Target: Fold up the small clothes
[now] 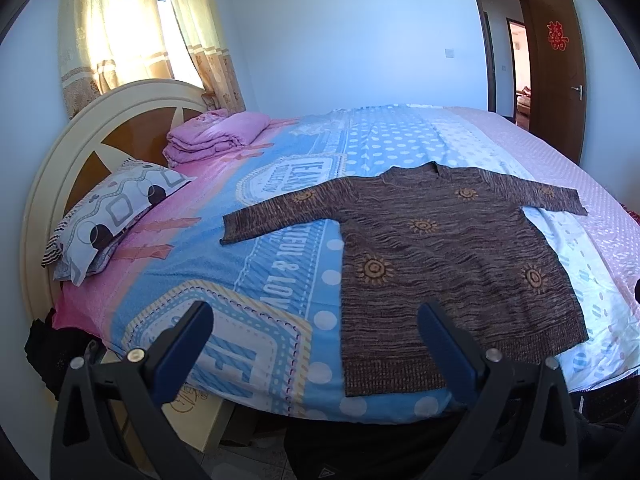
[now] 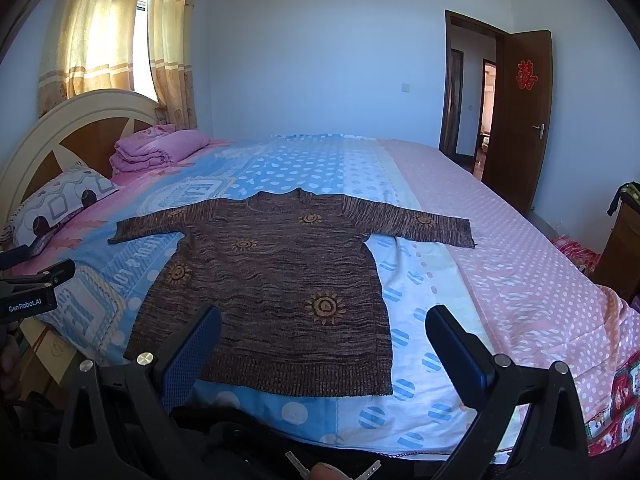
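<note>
Closest in, the left gripper (image 1: 314, 332) has its blue-padded fingers spread wide with nothing between them, hovering off the near edge of the bed. The right gripper (image 2: 322, 336) is the same deal: fingers wide apart, holding nothing, parked just in front of the sweater's hem. From the right wrist view you can also spot the left gripper (image 2: 38, 286) poking in at the left edge.

The thing to fold is a brown knit sweater with orange sun motifs (image 1: 448, 252), lying flat and face up on the bed, hem toward the cameras, collar pointing away, both sleeves stretched straight out to the sides. It looks fully unfolded. In the right wrist view the sweater (image 2: 276, 288) sits pretty much dead centre.

It's lying on a blue, pink and white patterned bedsheet with polka dots and lettering (image 1: 256, 280).

Further back on the left there's a grey-and-white patterned pillow (image 1: 116, 216) by the cream and wood headboard (image 1: 52, 184), and beyond it a folded pink blanket (image 1: 216, 136). Behind that hang yellow curtains (image 1: 132, 28) with light coming through, and far right is an open brown wooden door (image 1: 556, 72) with a red decoration on it.
</note>
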### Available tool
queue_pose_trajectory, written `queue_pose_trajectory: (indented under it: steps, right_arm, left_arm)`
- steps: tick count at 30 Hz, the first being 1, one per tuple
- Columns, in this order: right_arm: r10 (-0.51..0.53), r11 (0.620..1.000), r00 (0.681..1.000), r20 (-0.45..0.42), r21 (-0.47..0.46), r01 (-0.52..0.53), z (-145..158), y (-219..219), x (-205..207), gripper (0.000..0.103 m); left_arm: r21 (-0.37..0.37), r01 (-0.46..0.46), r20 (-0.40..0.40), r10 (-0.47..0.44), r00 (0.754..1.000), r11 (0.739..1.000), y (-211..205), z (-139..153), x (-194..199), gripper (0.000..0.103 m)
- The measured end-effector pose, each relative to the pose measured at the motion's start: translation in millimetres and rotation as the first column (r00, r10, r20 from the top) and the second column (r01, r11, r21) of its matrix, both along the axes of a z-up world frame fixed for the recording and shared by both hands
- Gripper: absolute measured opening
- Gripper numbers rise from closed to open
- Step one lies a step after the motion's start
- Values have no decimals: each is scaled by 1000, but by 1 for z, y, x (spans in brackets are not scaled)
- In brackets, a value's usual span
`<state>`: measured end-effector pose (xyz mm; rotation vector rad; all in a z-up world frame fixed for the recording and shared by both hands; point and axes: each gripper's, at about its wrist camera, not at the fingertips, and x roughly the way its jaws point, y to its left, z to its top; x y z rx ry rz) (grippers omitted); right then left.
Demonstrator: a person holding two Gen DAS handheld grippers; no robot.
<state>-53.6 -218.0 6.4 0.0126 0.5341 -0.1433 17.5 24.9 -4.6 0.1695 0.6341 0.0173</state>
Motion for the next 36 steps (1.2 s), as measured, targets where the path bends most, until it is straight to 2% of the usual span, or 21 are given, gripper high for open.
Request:
queue_pose_trajectory:
  steps: [7, 12, 15, 20, 28, 32, 34, 36]
  right_arm:
    - [6, 1000, 1000, -3, 17, -6, -3, -4, 3, 102]
    - [76, 995, 997, -23, 66, -74, -11, -8, 11, 102]
    - [70, 996, 997, -39, 49, -68, -19, -15, 23, 102]
    - [73, 995, 995, -71, 79, -67, -35, -40, 49, 102]
    - [-15, 989, 989, -144, 146, 37, -58, -102, 105, 101]
    - [-82, 985, 982, -169, 140, 106, -62, -136, 139, 100]
    - [-114, 979, 973, -202, 143, 144, -66, -161, 165, 93]
    - [-122, 978, 970, -210, 142, 153, -67, -167, 171, 90]
  left_arm:
    - [7, -1, -12, 1, 1000, 1000, -2, -4, 4, 103]
    - [34, 4, -6, -4, 1000, 999, -5, -11, 12, 103]
    - [57, 4, 1, -4, 1000, 998, -8, -16, 25, 103]
    - [80, 23, -9, -22, 1000, 997, -19, -26, 57, 103]
    - [160, 61, -36, -55, 998, 985, -49, -43, 120, 103]
    - [179, 61, -48, -53, 997, 982, -61, -49, 156, 103]
    - [186, 55, -38, -49, 998, 981, -67, -51, 177, 103]
    - [193, 41, -24, -37, 999, 980, -71, -53, 193, 103]
